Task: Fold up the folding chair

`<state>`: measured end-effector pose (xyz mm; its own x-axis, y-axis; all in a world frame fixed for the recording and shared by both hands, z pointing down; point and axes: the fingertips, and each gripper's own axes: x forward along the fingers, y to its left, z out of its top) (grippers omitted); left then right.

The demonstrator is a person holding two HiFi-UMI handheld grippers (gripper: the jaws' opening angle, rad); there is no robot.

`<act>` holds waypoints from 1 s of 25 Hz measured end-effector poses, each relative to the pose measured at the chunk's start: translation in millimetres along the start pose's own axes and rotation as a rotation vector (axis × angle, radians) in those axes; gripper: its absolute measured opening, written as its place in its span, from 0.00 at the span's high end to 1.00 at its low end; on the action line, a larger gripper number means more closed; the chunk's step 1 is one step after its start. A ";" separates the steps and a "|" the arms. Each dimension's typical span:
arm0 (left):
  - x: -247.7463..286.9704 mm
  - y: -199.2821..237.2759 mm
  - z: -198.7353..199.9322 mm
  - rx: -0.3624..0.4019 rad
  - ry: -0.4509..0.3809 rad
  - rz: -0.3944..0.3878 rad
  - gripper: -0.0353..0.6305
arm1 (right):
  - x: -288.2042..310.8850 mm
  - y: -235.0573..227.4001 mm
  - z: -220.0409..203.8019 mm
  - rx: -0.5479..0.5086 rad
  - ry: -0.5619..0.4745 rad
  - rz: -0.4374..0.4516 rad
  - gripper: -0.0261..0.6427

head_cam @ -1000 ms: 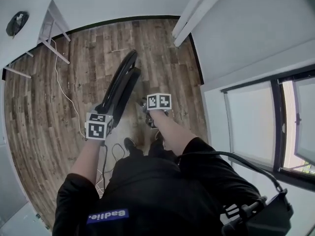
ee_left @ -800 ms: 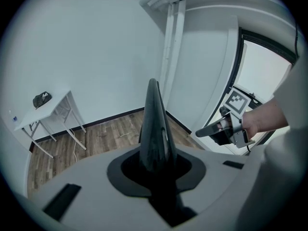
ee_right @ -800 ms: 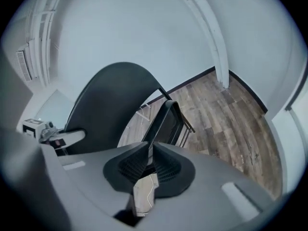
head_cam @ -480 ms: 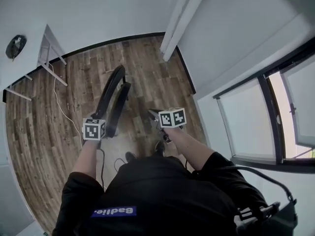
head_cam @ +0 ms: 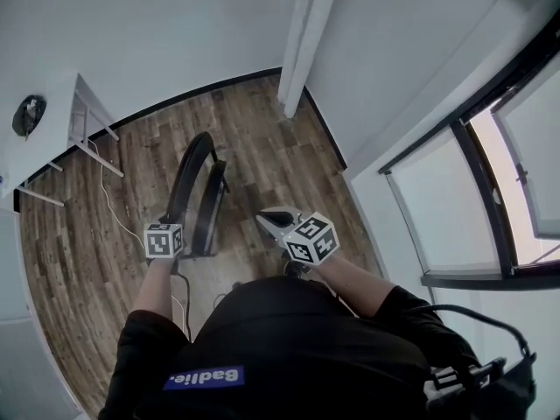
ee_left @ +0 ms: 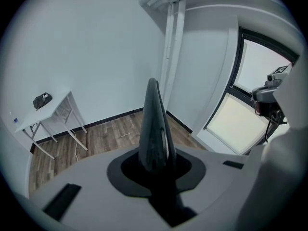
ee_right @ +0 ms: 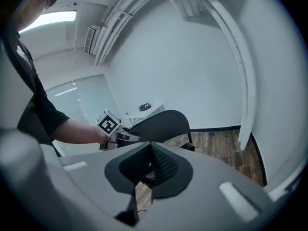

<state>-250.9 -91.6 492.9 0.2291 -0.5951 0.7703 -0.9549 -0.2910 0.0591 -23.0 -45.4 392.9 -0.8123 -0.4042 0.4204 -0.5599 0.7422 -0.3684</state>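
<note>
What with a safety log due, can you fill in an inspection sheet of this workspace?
Surface: wood plank floor.
Job's things: black folding chair, upright on the floor, looks folded nearly flat.
Clutter: dark object on the white table by the wall; what it is cannot be told.
Grippers: left gripper shut on the chair's edge; right gripper shut, holding nothing, apart from the chair.
Cables: white cable trailing over the floor near the table; black cable on the person's gear.
Surroundings: white walls, white pipe running up the wall, window with its blind down.
</note>
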 end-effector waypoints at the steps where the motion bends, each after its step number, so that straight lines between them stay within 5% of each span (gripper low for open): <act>1: -0.5 -0.6 0.3 0.003 0.000 0.002 0.83 | -5.4 3.9 4.3 -0.018 -0.022 0.003 0.96; 9: -0.9 -0.3 3.3 0.017 -0.003 0.012 0.84 | -38.8 10.6 17.1 -0.061 -0.143 0.015 0.96; 25: 1.4 4.3 2.5 0.052 0.000 0.039 0.85 | -41.8 -11.6 1.9 -0.031 -0.130 -0.015 0.96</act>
<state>-254.2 -95.5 492.6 0.1920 -0.6069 0.7713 -0.9519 -0.3063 -0.0040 17.2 -38.1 378.0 -0.8195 -0.4795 0.3139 -0.5682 0.7509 -0.3366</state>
